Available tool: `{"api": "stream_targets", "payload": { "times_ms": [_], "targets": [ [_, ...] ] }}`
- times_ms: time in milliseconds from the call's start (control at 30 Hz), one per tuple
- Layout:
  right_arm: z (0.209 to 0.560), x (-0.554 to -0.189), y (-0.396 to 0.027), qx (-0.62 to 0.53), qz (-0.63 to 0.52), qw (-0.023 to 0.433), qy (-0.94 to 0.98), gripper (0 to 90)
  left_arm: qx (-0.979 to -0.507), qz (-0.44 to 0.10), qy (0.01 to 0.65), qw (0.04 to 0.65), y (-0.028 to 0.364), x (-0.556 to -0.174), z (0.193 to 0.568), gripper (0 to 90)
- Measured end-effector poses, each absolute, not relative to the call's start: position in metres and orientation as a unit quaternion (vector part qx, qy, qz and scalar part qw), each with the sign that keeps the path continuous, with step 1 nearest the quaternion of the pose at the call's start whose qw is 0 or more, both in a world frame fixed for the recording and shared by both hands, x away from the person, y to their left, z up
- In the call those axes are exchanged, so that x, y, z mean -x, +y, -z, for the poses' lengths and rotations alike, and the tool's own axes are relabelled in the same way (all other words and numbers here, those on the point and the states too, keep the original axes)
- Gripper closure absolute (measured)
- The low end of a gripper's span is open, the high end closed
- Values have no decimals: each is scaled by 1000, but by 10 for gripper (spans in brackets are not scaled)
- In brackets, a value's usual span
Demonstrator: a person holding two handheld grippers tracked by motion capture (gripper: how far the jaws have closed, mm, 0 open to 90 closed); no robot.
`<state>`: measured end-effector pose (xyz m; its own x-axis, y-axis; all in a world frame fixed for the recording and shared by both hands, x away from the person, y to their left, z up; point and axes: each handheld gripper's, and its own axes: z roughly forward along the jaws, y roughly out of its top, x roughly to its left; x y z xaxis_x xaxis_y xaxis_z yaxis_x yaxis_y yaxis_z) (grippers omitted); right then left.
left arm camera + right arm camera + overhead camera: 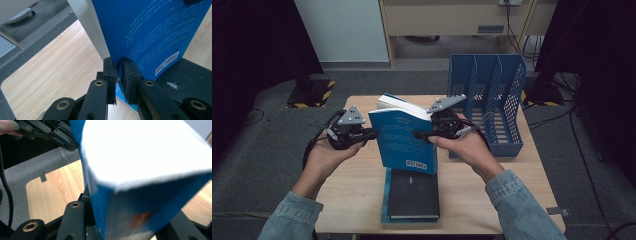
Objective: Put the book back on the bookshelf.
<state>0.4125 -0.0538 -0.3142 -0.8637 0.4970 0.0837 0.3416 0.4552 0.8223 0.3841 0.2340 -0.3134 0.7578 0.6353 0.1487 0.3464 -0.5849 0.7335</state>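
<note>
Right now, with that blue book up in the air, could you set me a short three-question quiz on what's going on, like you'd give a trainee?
1. True or false: the blue book is gripped from both sides at once.
2. What lies flat on the table under it? A) a black book B) a laptop C) a mug
3. What stands at the table's right?

Key
1. True: the left gripper pinches its cover edge and the right gripper clamps the other side.
2. A, the black book.
3. A blue file rack, with no books in it.
</note>
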Motion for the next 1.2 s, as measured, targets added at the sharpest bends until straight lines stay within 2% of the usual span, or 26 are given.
{"api": "stream_targets", "payload": {
  "times_ms": [433,967,1200],
  "targets": [
    [302,-400,-52,-212,-448,85,864,567,-861,-185,276,385,242,-374,317,830],
    [301,-402,-48,-209,-457,85,860,555,-861,-186,275,386,241,-374,317,829],
    [303,-402,-47,-211,-461,95,857,584,-853,-190,284,394,242,-375,320,810]
  ]
}}
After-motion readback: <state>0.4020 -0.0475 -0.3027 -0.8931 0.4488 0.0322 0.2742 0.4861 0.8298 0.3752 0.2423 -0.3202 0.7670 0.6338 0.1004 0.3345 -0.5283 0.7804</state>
